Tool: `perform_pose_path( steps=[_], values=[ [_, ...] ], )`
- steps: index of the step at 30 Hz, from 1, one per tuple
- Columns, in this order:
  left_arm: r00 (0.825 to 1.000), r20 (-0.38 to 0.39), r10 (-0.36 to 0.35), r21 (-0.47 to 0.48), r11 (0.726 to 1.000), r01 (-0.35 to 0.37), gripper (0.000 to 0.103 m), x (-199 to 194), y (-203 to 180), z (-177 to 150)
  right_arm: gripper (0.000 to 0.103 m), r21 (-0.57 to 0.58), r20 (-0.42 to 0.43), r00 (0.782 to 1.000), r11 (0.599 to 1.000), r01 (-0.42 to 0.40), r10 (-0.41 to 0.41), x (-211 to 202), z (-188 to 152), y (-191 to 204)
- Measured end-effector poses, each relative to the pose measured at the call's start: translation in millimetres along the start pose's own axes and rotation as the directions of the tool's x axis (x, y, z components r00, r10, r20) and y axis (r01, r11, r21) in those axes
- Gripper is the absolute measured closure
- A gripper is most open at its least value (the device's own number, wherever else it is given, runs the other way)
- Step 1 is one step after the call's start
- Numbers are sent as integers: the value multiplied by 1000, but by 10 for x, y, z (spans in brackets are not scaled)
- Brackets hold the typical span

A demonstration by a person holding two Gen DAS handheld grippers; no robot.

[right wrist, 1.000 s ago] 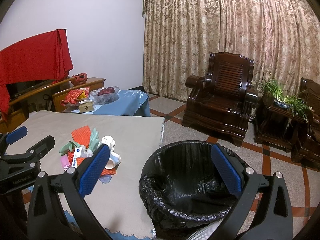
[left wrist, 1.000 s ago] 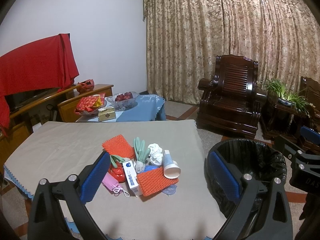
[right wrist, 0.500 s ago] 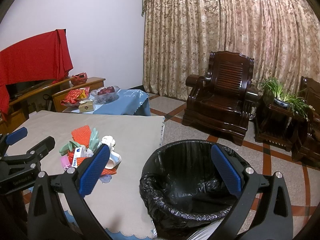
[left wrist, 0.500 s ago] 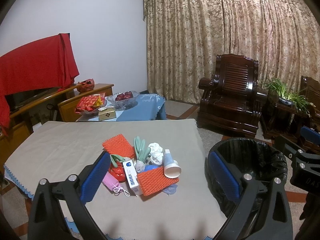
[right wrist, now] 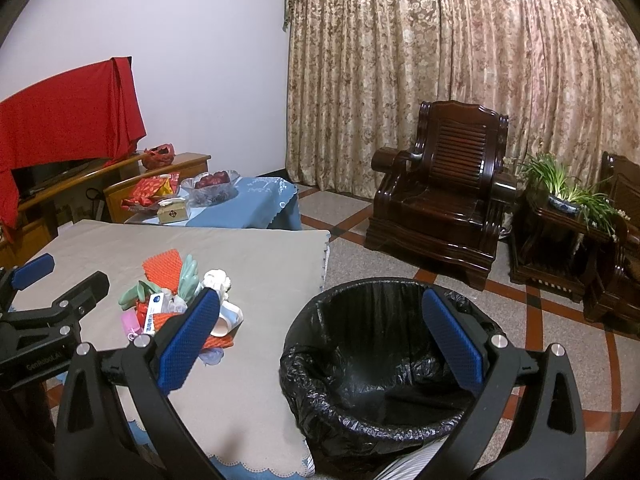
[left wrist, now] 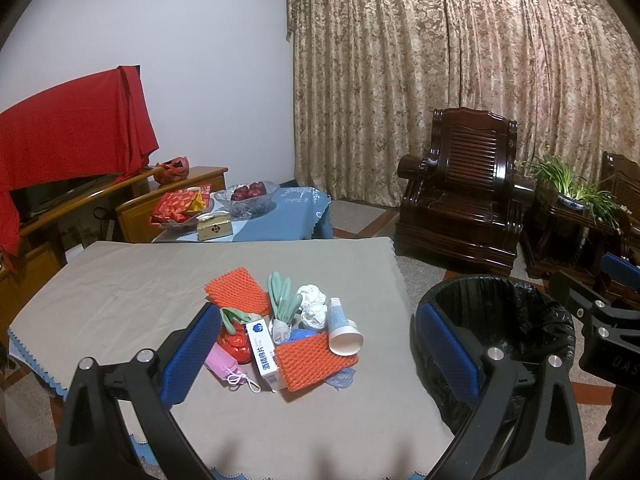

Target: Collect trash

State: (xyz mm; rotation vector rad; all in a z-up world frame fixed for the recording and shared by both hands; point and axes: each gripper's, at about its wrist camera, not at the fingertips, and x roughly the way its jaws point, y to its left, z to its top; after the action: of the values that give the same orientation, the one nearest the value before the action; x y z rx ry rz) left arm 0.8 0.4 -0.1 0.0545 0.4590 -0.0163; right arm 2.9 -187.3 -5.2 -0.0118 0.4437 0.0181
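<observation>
While both grippers hang with their jaws spread wide and nothing between them, the left gripper point(left wrist: 316, 356) is poised above the near edge of the table point(left wrist: 120, 280), and the right gripper point(right wrist: 320, 340) is over the near rim of the trash bin point(right wrist: 384, 364), which is lined with a black bag and stands on the floor just beside the table's right edge.

A heap of trash lies on the grey cloth just past the left gripper's blue pads. Nearest are a pink face mask point(left wrist: 226, 366), a white box with blue print point(left wrist: 264, 354) and an orange foam net point(left wrist: 314, 358), with a bit of clear blue plastic point(left wrist: 340, 378) under its near corner. A paper cup point(left wrist: 344, 334) lies on its side on the net's far edge, its mouth towards the camera. Behind these sit a red wrapper point(left wrist: 234, 340), green gloves point(left wrist: 282, 300), two crumpled white tissues point(left wrist: 312, 304) and a second orange foam net point(left wrist: 238, 292).

Beyond the table stands a low table with a blue cloth point(left wrist: 280, 216), carrying a glass fruit bowl point(left wrist: 246, 196) and a tissue box point(left wrist: 214, 226). Further right are a dark wooden armchair point(left wrist: 464, 188) and a potted plant point(left wrist: 568, 188), in front of patterned curtains point(left wrist: 460, 60).
</observation>
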Motion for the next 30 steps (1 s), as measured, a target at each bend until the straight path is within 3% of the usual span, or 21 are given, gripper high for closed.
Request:
perform_pose_path(
  steps=[18, 30],
  values=[
    [1000, -13, 8, -13, 1000, -8, 6, 102, 125, -141, 5, -4, -20, 1000, 1000, -15, 15, 228, -235, 150],
    [989, -29, 148, -23, 989, -149, 6, 451, 766, -344, 5, -22, -92, 990, 994, -106, 104, 790, -268, 566]
  ],
)
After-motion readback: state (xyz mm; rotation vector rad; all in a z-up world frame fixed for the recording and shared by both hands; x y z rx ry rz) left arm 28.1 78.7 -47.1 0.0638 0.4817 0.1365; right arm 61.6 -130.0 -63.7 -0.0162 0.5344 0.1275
